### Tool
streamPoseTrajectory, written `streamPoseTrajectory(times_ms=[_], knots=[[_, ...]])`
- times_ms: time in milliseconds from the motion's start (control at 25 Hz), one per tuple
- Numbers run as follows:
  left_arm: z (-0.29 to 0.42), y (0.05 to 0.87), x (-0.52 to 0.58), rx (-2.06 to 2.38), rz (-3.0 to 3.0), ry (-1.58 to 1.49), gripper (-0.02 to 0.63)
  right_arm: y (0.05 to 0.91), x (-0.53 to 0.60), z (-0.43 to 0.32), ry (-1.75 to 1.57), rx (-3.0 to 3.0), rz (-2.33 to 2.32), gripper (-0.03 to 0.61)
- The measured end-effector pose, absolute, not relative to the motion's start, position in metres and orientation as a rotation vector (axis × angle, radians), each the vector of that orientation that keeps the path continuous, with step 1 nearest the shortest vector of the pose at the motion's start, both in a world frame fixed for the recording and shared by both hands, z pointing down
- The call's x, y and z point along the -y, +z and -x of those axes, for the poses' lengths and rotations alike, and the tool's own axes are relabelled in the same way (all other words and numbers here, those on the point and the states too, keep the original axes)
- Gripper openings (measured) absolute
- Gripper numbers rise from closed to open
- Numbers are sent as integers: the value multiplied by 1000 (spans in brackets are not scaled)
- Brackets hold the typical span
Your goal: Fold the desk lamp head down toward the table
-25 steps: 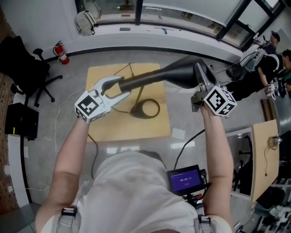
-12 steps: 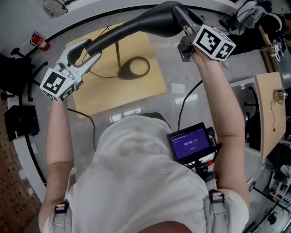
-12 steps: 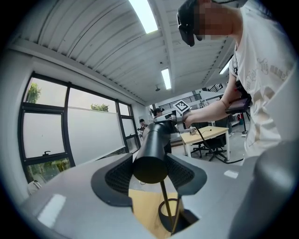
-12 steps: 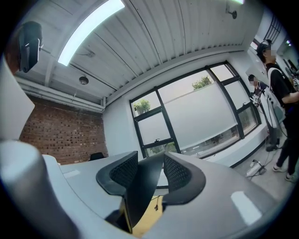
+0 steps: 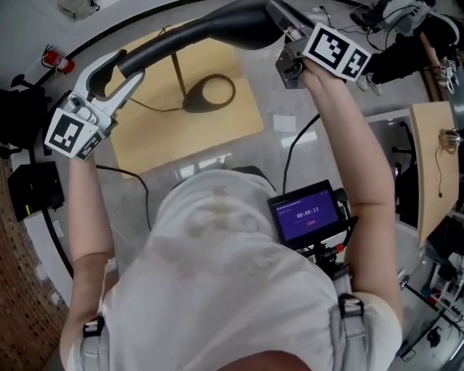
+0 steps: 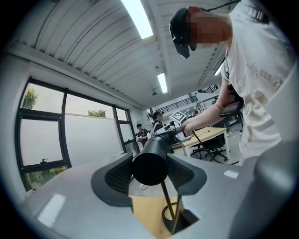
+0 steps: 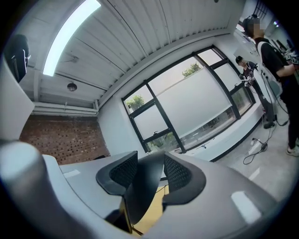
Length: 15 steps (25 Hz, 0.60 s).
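The black desk lamp head is a long horn shape held level above the wooden table. Its thin pole runs down to a ring-shaped base on the table. My left gripper is shut on the lamp head's narrow end, which shows as a black round end between the pads of the left gripper. My right gripper is shut on the wide shade end, whose dark rim fills the gap between the pads of the right gripper.
A fire extinguisher and a black box stand on the floor at the left. A small screen hangs at the person's waist. Another wooden table is at the right. Cables trail over the floor.
Both grippers keep their hold on the lamp head. The right gripper has sunk and rolled a little with the wide end. The head view has swung, so the lamp now lies near the picture's top.
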<state>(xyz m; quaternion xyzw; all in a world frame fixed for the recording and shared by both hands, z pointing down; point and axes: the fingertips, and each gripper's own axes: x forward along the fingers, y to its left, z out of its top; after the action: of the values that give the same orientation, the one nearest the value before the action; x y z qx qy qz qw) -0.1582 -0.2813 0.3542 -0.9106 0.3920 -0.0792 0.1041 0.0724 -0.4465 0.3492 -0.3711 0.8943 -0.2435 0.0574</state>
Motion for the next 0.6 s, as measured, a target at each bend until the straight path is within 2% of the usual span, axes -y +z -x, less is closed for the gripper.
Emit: streamPoseTrajectory(times_ms=[600], knots=[[161,332,271,-1144,2652,-179,222,393,440,-67,-983,-2651,1021,195]])
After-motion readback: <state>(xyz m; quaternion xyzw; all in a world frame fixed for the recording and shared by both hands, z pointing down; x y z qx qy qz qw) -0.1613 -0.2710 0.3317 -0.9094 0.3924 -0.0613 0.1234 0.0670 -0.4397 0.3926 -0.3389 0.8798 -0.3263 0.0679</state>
